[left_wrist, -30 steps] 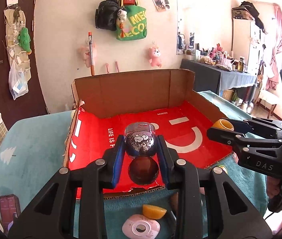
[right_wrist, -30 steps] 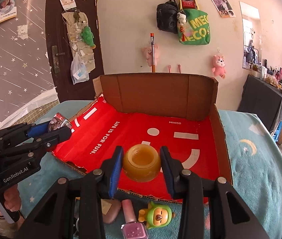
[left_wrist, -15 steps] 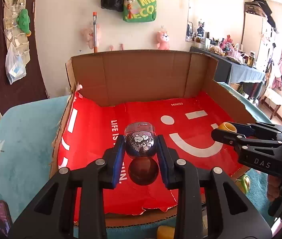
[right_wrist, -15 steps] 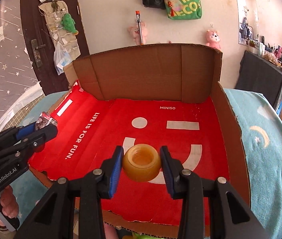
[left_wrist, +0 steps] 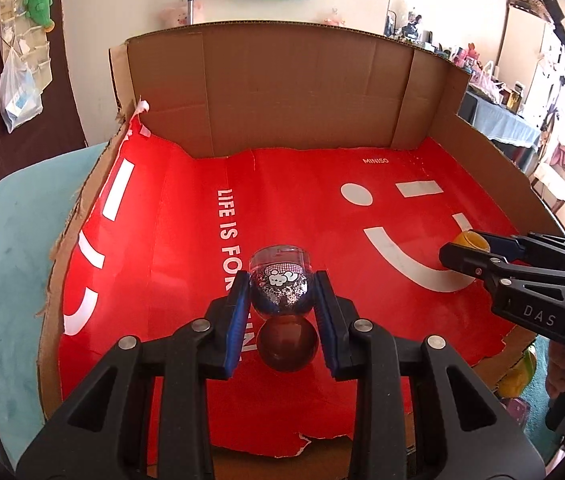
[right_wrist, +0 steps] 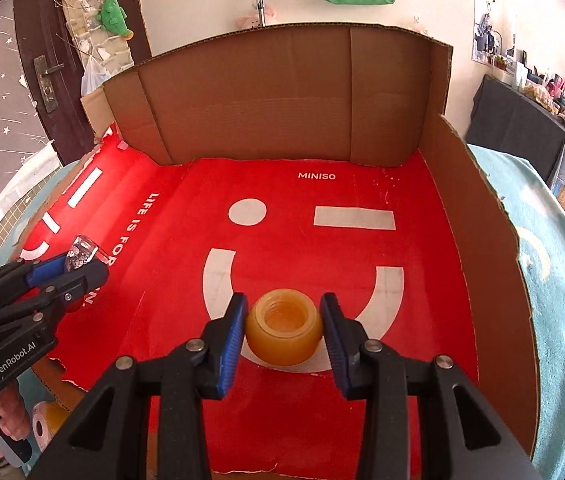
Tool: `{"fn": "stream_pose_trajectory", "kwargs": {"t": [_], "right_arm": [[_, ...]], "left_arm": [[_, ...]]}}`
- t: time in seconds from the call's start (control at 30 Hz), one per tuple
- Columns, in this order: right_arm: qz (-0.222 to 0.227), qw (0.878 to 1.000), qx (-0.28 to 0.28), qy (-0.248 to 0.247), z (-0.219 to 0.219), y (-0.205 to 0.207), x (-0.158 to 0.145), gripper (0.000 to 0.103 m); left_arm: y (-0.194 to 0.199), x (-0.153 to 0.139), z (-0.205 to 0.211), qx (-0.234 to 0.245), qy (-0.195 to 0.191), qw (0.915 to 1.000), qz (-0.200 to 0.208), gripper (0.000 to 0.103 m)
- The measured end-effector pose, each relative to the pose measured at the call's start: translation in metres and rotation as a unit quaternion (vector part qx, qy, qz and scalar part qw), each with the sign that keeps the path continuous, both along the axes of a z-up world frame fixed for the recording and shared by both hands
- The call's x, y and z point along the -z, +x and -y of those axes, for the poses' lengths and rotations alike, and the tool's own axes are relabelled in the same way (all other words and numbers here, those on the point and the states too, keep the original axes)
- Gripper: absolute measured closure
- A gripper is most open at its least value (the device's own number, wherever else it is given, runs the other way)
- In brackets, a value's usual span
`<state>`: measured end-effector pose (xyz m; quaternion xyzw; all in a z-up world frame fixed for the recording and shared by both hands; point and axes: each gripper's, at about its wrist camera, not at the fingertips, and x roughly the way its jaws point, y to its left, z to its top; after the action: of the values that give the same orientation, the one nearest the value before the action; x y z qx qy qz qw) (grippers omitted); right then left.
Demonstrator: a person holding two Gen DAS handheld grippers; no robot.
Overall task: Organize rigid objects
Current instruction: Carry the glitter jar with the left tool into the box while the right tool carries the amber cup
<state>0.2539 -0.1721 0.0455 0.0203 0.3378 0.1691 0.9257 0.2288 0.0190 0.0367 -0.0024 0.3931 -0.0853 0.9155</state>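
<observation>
Both tools now further in over box (left_wrist: 282, 92) vs 1 s ago, angled lower; near-edge clutter gone from view; reads as placement approach, release not yet done; L tool (left_wrist: 282, 312) clamped on small glitter bottle (left_wrist: 280, 288), dark round cap toward cam, above red liner left-centre; R tool (right_wrist: 282, 320) clamped on amber ring-shaped jar (right_wrist: 282, 330), above smile print right-centre; box floor otherwise bare.

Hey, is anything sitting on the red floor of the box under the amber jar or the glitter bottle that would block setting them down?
Nothing visible does. The red floor below the amber jar in the right tool is bare, and so is the patch under the glitter bottle in the left tool. The two tools are well apart.
</observation>
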Motion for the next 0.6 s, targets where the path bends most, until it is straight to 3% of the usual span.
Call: {"fn": "stream_pose_trajectory", "kwargs": {"t": [0.27, 0.6], "right_arm": [[-0.013, 1.0, 0.004, -0.003, 0.0, 0.005, 0.009, 0.063], [-0.007, 1.0, 0.007, -0.015, -0.004, 0.006, 0.01, 0.063]], "left_arm": [[0.008, 0.013, -0.002, -0.003, -0.002, 0.9994, -0.036, 0.074], [0.006, 0.013, -0.004, -0.005, -0.002, 0.9993, -0.036, 0.073]]}}
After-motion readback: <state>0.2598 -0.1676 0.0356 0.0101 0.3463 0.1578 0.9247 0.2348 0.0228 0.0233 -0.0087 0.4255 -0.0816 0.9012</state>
